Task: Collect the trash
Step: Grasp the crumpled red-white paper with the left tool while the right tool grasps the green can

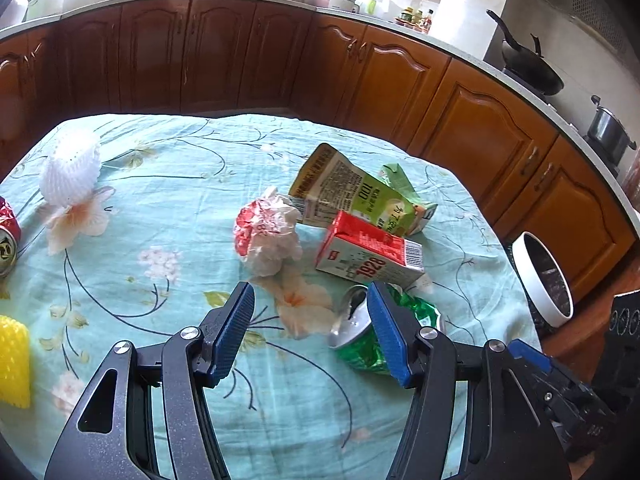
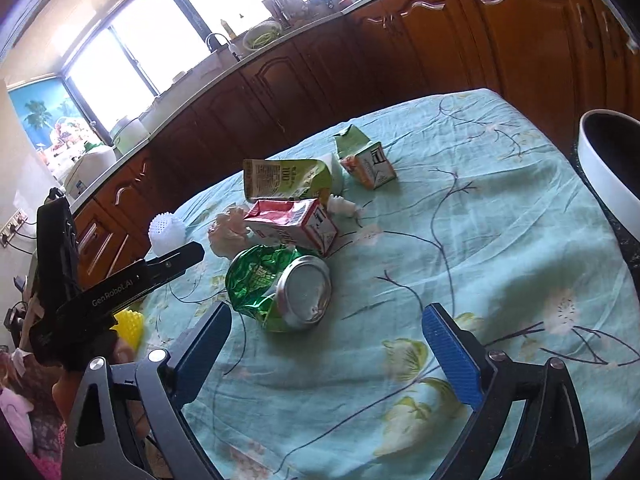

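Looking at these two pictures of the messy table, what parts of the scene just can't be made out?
- Green can: left wrist view, partly hidden behind the left gripper's blue pad.
- Red can: left wrist view, cut off by the left edge.
- White bin: right wrist view, cut by the right edge; its contents don't show.
- Window: both views, glare washes out the outside.
- Red carton: small print too small to read.

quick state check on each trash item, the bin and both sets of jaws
green can: crushed, on its side
red carton: lying flat
green carton: flattened, lying down
paper wad: crumpled
white bin: open, dark inside
left gripper: jaws open, empty
right gripper: jaws open, empty
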Motion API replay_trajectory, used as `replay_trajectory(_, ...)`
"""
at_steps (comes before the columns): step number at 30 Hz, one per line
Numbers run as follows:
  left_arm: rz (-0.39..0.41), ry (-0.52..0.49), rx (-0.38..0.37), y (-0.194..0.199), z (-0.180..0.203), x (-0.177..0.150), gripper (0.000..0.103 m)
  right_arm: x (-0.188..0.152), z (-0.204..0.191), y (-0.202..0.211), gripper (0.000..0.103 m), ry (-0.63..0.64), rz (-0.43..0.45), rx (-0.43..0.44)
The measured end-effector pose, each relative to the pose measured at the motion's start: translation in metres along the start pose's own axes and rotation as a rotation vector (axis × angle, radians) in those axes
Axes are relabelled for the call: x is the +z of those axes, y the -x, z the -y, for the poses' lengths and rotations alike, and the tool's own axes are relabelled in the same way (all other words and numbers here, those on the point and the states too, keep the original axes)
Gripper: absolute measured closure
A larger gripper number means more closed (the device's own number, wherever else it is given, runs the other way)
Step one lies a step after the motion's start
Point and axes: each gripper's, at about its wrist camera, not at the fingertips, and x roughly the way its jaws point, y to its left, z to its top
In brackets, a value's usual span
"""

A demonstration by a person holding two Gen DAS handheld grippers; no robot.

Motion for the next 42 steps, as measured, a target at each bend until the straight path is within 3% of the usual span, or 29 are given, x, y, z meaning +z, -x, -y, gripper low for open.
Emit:
replay_trajectory(5,-0.011,0.002,0.025,-0.009,-0.013,0.01,0.044,0.001,-0.022,-0.019,0.025,0.053,-0.013,-0.027)
replay_trajectory(9,-0.02,-0.011,0.036,-0.018,-0.018,0.02,0.044,0.001,-0.026,-0.038,0.045,0.058,-0.039,-0.047)
replay_trajectory(19,-0.054,-0.068,0.055,-0.057,-0.012,0.036,0.044,0.01,-0.015,-0.059,0.056,0.03,-0.062,-0.068)
replay_trajectory(20,-0.056,-0.068,0.057,-0.06,-0.012,0.037,0.044,0.011,-0.014,-0.059,0.061,0.03,-0.065,-0.066)
replay_trajectory(22,-0.064,-0.071,0.063,-0.065,-0.014,0.036,0.049,0.011,-0.013,-0.061,0.069,0.03,-0.073,-0.055)
replay_trajectory(23,-0.067,-0.073,0.062,-0.066,-0.014,0.035,0.061,0.011,-0.013,-0.062,0.076,0.035,-0.076,-0.047)
replay_trajectory(24,-0.073,-0.074,0.061,-0.067,-0.015,0.034,0.066,0.011,-0.014,-0.062,0.084,0.043,-0.079,-0.034)
replay_trajectory(26,-0.071,-0.072,0.051,-0.063,-0.015,0.031,0.071,0.01,-0.018,-0.059,0.09,0.069,-0.076,-0.017)
replay_trajectory(35,-0.014,-0.096,-0.019,-0.013,0.007,0.019,0.073,0.011,0.005,-0.02,0.092,0.067,-0.02,-0.01)
replay_trajectory(42,-0.023,-0.151,-0.124,-0.001,0.05,0.013,0.073,0.019,0.048,0.03,0.092,0.016,0.066,-0.088)
